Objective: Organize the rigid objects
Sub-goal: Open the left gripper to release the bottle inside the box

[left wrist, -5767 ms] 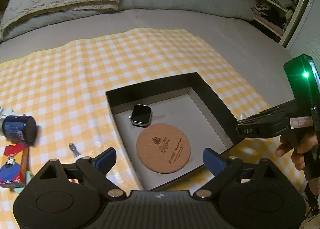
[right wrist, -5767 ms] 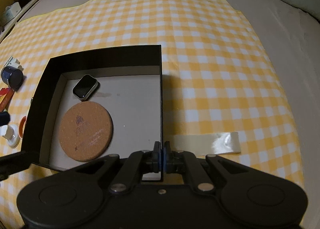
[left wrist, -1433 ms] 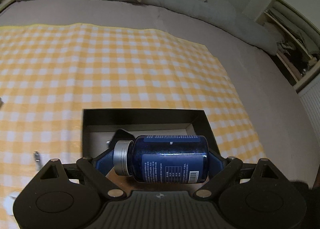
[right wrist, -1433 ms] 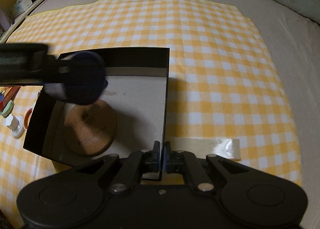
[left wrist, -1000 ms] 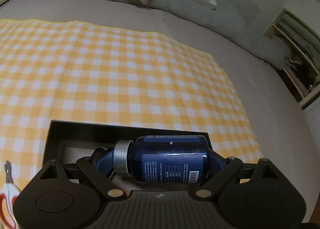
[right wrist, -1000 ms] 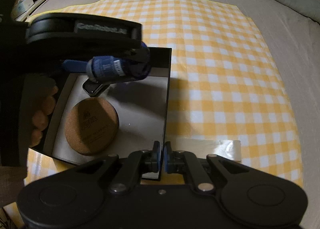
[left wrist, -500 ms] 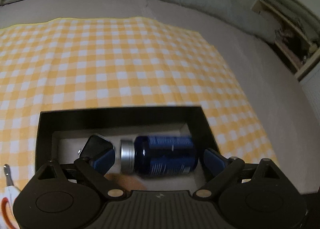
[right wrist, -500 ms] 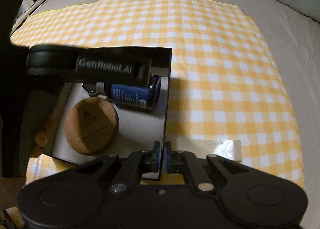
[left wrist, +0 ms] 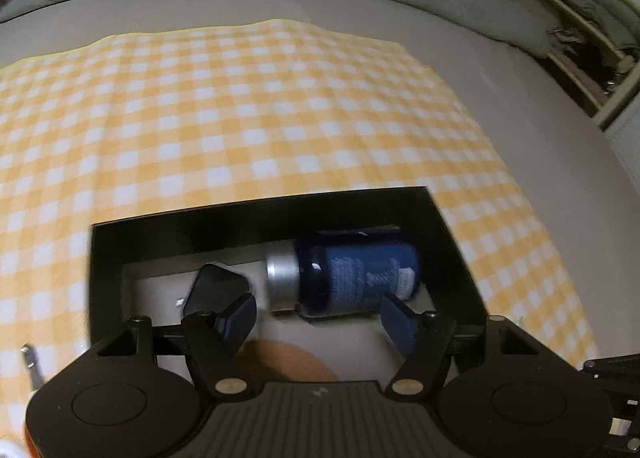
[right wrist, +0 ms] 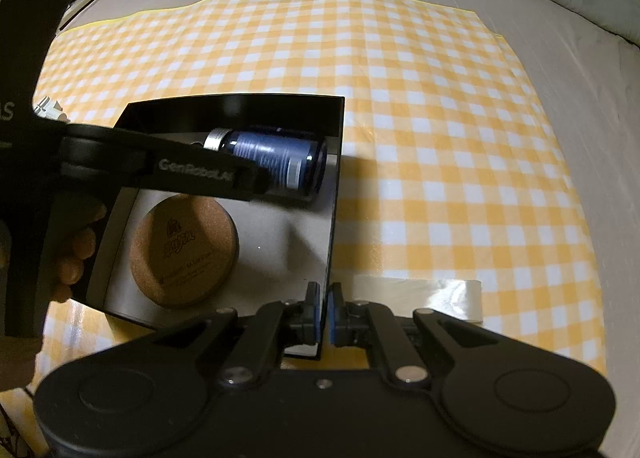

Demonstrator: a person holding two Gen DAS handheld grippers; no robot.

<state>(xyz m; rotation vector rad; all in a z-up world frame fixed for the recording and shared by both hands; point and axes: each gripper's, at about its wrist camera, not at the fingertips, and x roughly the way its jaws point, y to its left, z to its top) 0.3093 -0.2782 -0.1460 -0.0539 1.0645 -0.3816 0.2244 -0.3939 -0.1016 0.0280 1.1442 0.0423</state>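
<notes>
Since the blue bottle [left wrist: 352, 278] already lies on its side in the box's [right wrist: 334, 193] far right corner, the left gripper [left wrist: 316, 316] should back out straight, clear of the cork coaster [right wrist: 184, 250]. Its fingers stand apart, empty, and have just been closing; a second ago they clamped the bottle above the box. The right gripper [right wrist: 323, 312] pinches the box's right wall.
</notes>
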